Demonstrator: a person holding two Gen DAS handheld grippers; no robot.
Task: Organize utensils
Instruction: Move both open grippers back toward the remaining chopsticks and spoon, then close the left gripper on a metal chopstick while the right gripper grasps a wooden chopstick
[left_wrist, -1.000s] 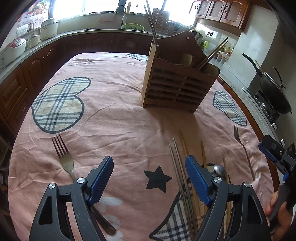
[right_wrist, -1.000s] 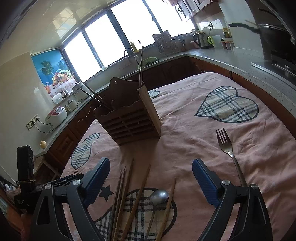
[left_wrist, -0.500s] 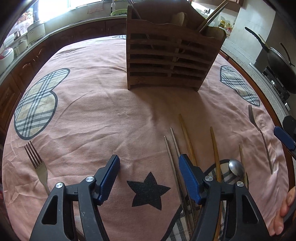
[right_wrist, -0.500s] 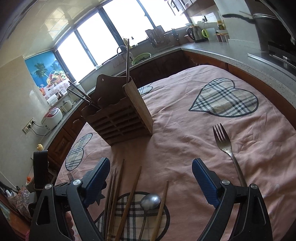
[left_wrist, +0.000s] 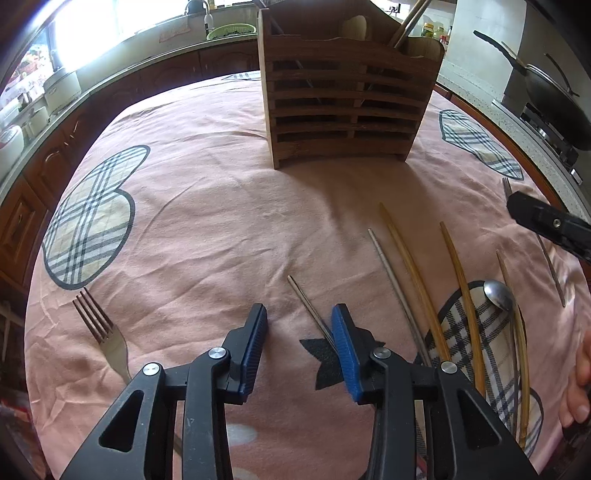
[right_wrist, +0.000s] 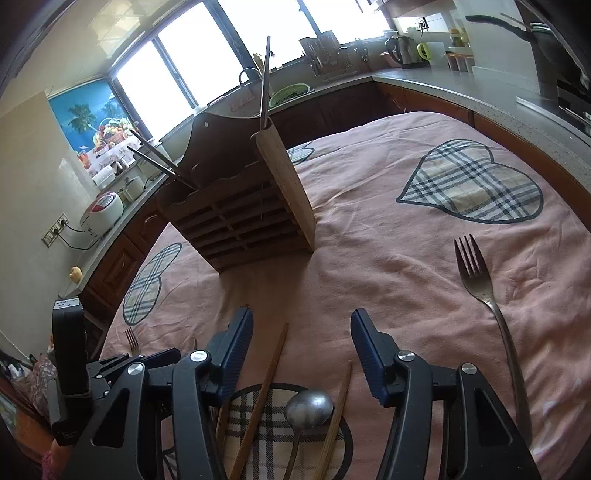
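My left gripper (left_wrist: 298, 314) hovers low over the pink tablecloth with its jaws closing. A metal chopstick (left_wrist: 308, 306) lies between them, against the right finger (left_wrist: 343, 347); the left pad is clear of it. A second metal chopstick (left_wrist: 391, 269) and wooden chopsticks (left_wrist: 410, 266) lie to the right. My right gripper (right_wrist: 302, 317) is also closing, above a wooden chopstick (right_wrist: 267, 380), a spoon (right_wrist: 308, 408) and another wooden chopstick (right_wrist: 338, 402), touching none. The wooden utensil holder (left_wrist: 343, 110) (right_wrist: 240, 221) stands beyond, with chopsticks in it.
One fork (left_wrist: 103, 332) lies left of my left gripper, another fork (right_wrist: 480, 291) right of my right gripper. Kitchen counters ring the table (left_wrist: 184, 206); a wok (left_wrist: 554, 99) sits on the stove at right. A hand (left_wrist: 580, 384) shows at the right edge.
Both grippers sank toward the cloth and their jaws narrowed. One metal chopstick now lies apart from its pair, against my left gripper's right finger.
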